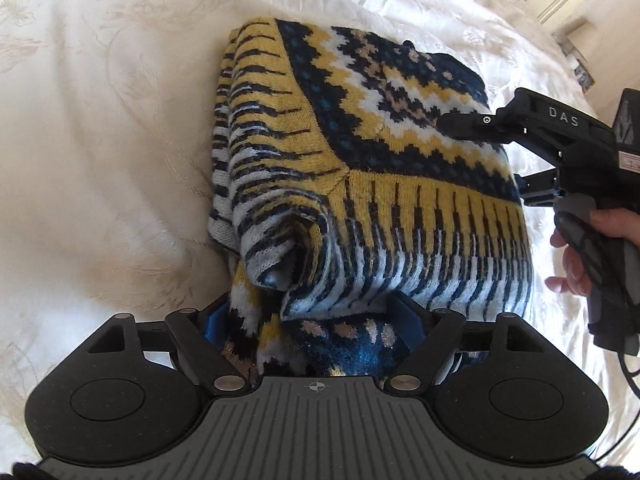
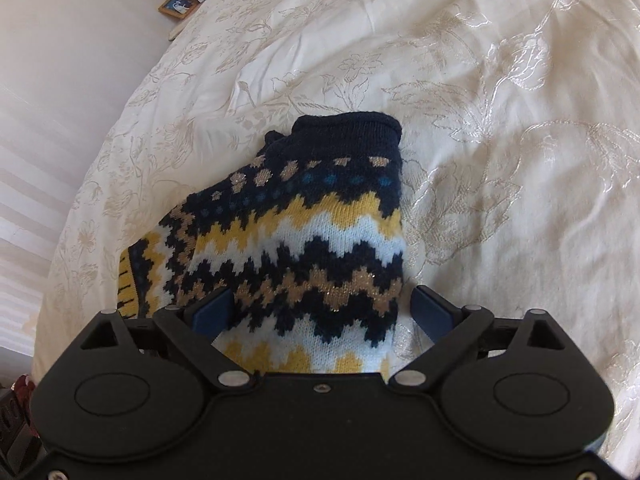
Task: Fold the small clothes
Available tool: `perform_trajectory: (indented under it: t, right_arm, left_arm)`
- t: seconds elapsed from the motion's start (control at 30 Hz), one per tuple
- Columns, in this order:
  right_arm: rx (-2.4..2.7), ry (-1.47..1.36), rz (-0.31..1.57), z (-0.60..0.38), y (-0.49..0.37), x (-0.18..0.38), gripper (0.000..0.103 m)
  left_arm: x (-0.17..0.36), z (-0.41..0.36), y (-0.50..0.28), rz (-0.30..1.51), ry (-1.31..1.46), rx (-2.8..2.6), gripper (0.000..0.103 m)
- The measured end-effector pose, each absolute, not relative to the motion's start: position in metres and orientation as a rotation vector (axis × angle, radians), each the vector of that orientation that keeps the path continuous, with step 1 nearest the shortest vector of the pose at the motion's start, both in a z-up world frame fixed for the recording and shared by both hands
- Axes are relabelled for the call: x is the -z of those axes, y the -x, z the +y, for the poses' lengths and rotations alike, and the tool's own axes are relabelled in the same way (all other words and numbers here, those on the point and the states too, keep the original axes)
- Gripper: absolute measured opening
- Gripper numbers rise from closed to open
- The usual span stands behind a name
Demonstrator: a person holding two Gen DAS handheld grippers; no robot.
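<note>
Sweater (image 1: 360, 168), knitted zigzag wool, bunched on embroidered bedspread (image 1: 100, 120), between both wide-open tongs (image 1: 316, 320).

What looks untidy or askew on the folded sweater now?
The sweater is mostly folded on the bedspread, but its near left corner is not flat: a striped flap bulges up and curls open beside the left gripper. Nothing looks torn or spilled.
</note>
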State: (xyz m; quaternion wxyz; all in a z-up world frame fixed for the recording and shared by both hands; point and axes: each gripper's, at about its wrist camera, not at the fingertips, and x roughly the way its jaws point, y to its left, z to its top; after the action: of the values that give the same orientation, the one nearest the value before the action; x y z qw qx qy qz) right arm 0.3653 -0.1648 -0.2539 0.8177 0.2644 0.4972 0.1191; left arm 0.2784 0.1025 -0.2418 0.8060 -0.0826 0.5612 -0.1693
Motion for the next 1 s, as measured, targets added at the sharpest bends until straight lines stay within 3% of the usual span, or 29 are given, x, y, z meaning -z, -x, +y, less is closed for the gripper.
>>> perform_trajectory:
  t: [0.13,0.17,0.2,0.23,0.3,0.4,0.7,1.0]
  right_arm:
    - [-0.319,-0.573,1.065,-0.16,-0.36,0.255,0.1]
    - [-0.34,-0.576,1.066,-0.158,-0.359,0.255,0.094]
    - [-0.361,-0.576,1.07,-0.156,-0.357,0.255,0.079]
    - [-0.361,-0.572,1.075,-0.154,-0.355,0.254,0.07]
    - [-0.354,-0.578,1.071,-0.152,-0.353,0.25,0.06]
    - [-0.322,-0.59,1.062,-0.153,-0.348,0.239,0.05]
    - [-0.235,-0.598,1.051,-0.157,-0.311,0.209,0.046]
    - [-0.18,-0.577,1.142,-0.168,-0.219,0.198,0.046]
  left_arm:
    - [0.243,0.11,-0.285,1.21,0.223,0.405,0.079]
    - [0.243,0.114,-0.287,1.211,0.25,0.419,0.078]
    - [0.242,0.117,-0.289,1.215,0.282,0.428,0.072]
    - [0.242,0.121,-0.291,1.222,0.32,0.439,0.066]
    - [0.242,0.125,-0.295,1.235,0.364,0.466,0.044]
    - [0.235,0.126,-0.297,1.218,0.36,0.507,0.032]
    - [0.213,0.122,-0.287,1.201,0.366,0.608,0.03]
    - [0.22,0.113,-0.239,1.286,0.288,0.73,0.03]
